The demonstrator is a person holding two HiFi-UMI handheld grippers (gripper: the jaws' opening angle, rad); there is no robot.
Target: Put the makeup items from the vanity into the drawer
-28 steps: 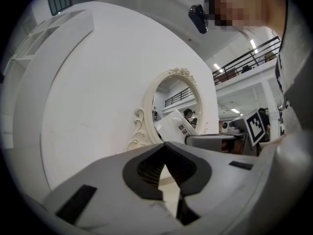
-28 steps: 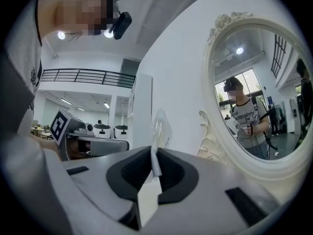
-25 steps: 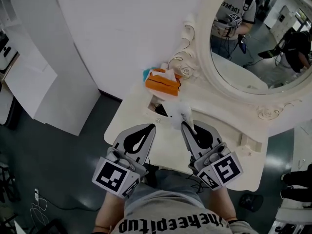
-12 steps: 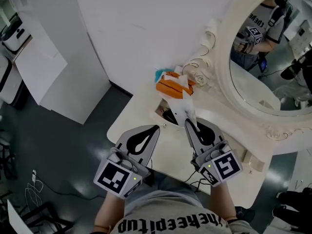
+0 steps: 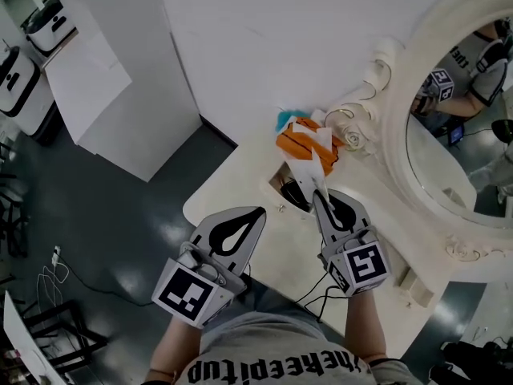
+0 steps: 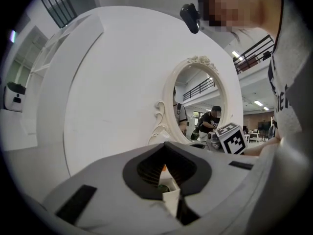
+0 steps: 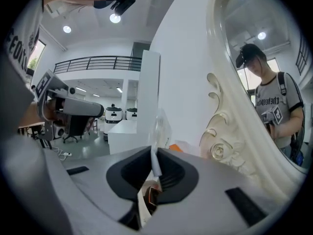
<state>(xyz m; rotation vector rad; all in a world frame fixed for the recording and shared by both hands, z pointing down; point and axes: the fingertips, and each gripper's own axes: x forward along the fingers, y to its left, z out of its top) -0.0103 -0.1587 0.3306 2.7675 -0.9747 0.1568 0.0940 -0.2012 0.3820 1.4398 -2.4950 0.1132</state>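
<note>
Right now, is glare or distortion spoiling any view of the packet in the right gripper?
Head view: evenly lit and sharp, but the translucent packet in the right gripper washes out against the white vanity. Right gripper view: strong fisheye bending, dark corners, ceiling lamps flare upper left; packet shows between the jaws. Left gripper view: same bending, dark corners.

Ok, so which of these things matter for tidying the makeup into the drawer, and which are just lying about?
Job: clear plastic packet gripped in the right hand-held gripper; orange packet and teal item on the white vanity; open drawer.
Lying about: ornate white mirror; white cable on the grey floor; white machines at far left.
</note>
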